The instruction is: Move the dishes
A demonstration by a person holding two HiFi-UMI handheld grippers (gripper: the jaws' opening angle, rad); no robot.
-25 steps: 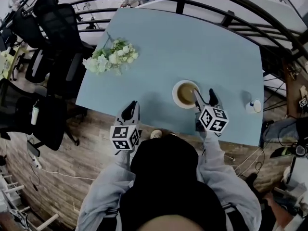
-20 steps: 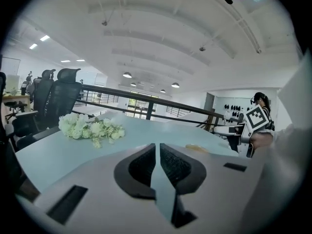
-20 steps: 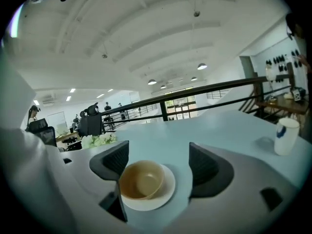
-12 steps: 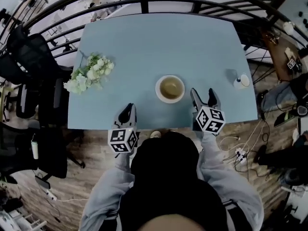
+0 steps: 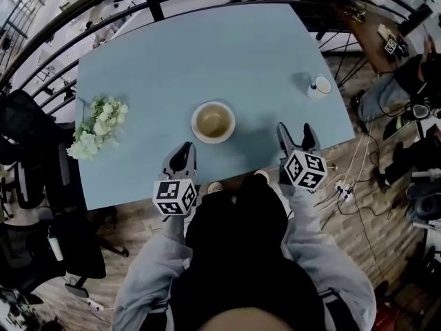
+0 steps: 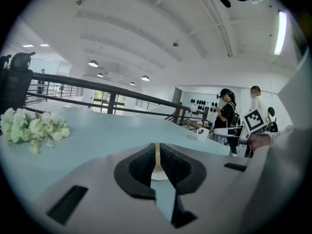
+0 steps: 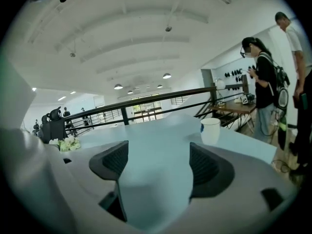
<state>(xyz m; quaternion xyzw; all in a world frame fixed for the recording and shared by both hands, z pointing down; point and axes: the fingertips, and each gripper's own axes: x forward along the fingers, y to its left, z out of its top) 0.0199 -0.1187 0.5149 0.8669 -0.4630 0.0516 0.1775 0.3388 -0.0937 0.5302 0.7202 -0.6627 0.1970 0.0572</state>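
Note:
A white bowl with a tan inside (image 5: 213,121) sits on the light blue table (image 5: 207,54), near its front edge. A sliver of the bowl (image 6: 156,169) shows through the narrow slit between the left jaws. My left gripper (image 5: 181,155) hangs over the front edge, left of the bowl, nearly shut and holding nothing. My right gripper (image 5: 296,137) is open at the front right, apart from the bowl, with bare table between its jaws (image 7: 156,167). A white cup (image 5: 320,86) stands at the table's right edge, also seen ahead of the right gripper (image 7: 210,130).
A bunch of white flowers (image 5: 95,125) lies at the table's left side, also in the left gripper view (image 6: 31,128). A black railing (image 5: 148,2) curves behind the table. Office chairs (image 5: 24,178) stand left. People (image 7: 263,77) stand at right, cables (image 5: 358,185) on the floor.
The head view has swung, so the table now sits tilted and further left. My right gripper has drawn back from the bowl and stands to its right. The left gripper has hardly moved.

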